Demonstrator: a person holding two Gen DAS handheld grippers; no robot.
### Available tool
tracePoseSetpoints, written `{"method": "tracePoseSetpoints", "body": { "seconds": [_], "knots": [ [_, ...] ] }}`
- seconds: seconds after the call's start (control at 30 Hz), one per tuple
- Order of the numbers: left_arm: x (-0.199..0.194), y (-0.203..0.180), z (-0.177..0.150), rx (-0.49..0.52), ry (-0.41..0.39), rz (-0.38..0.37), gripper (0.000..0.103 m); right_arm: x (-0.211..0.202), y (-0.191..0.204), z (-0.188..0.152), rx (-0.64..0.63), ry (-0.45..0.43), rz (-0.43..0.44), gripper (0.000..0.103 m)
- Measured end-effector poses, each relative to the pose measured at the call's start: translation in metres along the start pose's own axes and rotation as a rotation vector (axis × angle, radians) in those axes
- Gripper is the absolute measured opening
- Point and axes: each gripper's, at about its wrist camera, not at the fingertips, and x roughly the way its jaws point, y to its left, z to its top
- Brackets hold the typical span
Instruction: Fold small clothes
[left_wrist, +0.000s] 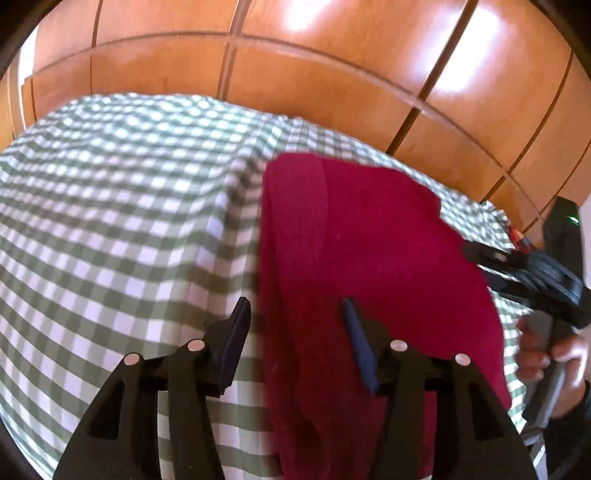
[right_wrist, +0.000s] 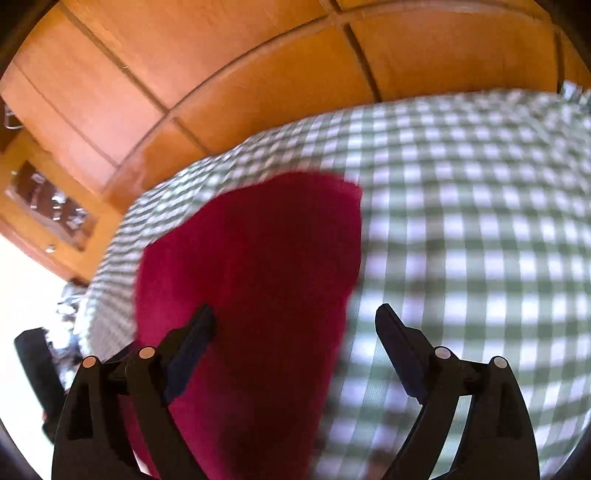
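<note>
A dark red garment (left_wrist: 373, 258) lies on a green-and-white checked cloth (left_wrist: 122, 206), with orange wooden panelling (left_wrist: 332, 77) filling the top of both wrist views. In the left wrist view the garment takes up the centre and lower right of the frame, with a lengthwise fold line running down its left part and its upper edge ending short of the cloth's far border.

The left gripper (left_wrist: 295, 314) hovers at the bottom centre of that view, its jaws spread wide: the left finger sits over checked cloth just beside the garment's left edge, the right finger over the red fabric itself. Nothing is pinched between them.

At the right edge of the same view the right gripper (left_wrist: 517, 266) reaches in over the garment's far right side, with a person's hand (left_wrist: 546, 354) wrapped around its grey handle below it.

In the blurred right wrist view the garment (right_wrist: 251, 280) fills the centre and lower left, its right edge running down the middle of the frame. The right gripper (right_wrist: 295, 325) is also spread open and empty, its left finger over red fabric and its right finger over the checked cloth (right_wrist: 480, 229). A wooden cabinet front (right_wrist: 55, 206) shows at the left edge.
</note>
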Motion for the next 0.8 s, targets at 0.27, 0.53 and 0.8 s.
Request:
{"method": "tracePoseSetpoints", "body": {
  "seconds": [0.27, 0.53, 0.8],
  "knots": [
    [0.011, 0.019, -0.012, -0.07, 0.015, -0.077, 0.052, 0.014, -0.01, -0.027, 0.037, 0.029, 0.071, 0.083],
    [-0.015, -0.004, 0.001, 0.065, -0.042, -0.08, 0.052, -0.008, -0.02, -0.043, 0.11, 0.066, 0.228, 0.091],
    [0.002, -0.003, 0.005, 0.078, 0.002, -0.077, 0.053, 0.001, -0.015, -0.038, 0.094, 0.054, 0.229, 0.092]
  ]
}}
